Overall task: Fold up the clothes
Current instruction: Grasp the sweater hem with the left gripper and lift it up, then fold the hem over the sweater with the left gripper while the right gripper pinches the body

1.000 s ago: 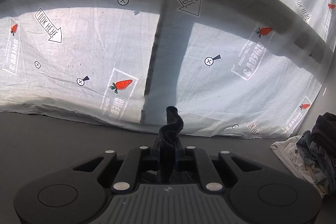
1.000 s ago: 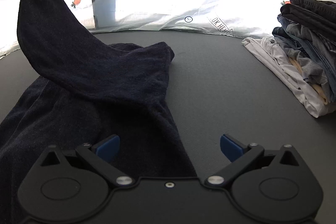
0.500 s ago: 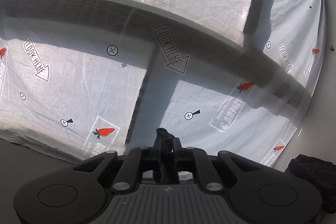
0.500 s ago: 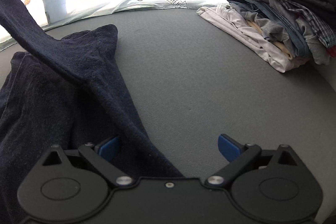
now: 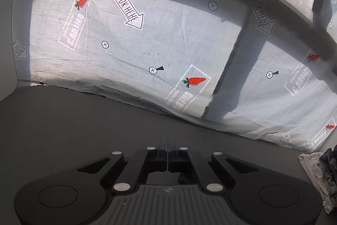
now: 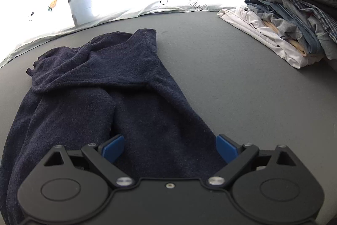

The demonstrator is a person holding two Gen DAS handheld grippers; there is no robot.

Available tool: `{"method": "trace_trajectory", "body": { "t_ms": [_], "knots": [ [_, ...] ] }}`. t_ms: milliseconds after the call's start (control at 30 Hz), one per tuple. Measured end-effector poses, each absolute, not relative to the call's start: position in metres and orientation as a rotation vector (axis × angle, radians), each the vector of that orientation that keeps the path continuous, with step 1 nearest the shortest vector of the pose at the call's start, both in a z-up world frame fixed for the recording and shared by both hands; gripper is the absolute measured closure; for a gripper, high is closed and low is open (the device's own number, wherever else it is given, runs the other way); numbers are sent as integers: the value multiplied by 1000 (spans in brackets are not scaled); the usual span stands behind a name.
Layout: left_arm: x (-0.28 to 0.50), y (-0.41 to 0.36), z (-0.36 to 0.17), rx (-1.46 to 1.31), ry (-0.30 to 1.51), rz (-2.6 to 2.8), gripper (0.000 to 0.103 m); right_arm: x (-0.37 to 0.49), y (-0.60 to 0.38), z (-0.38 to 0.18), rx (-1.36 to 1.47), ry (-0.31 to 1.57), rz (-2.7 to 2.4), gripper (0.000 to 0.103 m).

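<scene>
Navy knit sweater [image 6: 109, 85] lying rumpled on grey worktop [image 6: 221, 81], right gripper [image 6: 169, 148] jaws wide above it, left gripper [image 5: 167, 153] jaws closed, empty, folded clothes stack [image 6: 290, 20] at right.

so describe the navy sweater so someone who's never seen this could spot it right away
Start at the grey table in front of the bright white sheet. A stack of folded clothes sits at its right edge; the sweater lies alone to the left, right before the right gripper and its open jaws. It is the only loose, rumpled piece, solid dark navy and fuzzy.
</scene>
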State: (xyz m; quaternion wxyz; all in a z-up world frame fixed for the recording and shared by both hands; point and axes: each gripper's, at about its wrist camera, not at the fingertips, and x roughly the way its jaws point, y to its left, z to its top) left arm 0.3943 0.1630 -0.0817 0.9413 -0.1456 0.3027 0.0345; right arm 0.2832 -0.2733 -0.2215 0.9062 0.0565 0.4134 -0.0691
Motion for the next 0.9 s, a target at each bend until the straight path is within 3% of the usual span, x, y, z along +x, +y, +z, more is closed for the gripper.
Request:
{"method": "trace_trajectory", "body": {
  "t_ms": [333,467,700,833,900],
  "knots": [
    [303,12,-151,-161,935,-324,99,256,-332,-227,268,896,-175,27],
    [278,-29,-169,-84,1033,-417,97,250,-349,-231,326,912,-137,51],
    [271,-48,-195,-86,1128,-348,97,245,-359,-236,431,927,-11,52],
    [271,-43,-197,-143,1136,-312,97,246,-358,-240,446,945,50,59],
    [270,-41,-198,-167,1136,-301,97,247,-358,-241,453,949,87,84]
  ]
}}
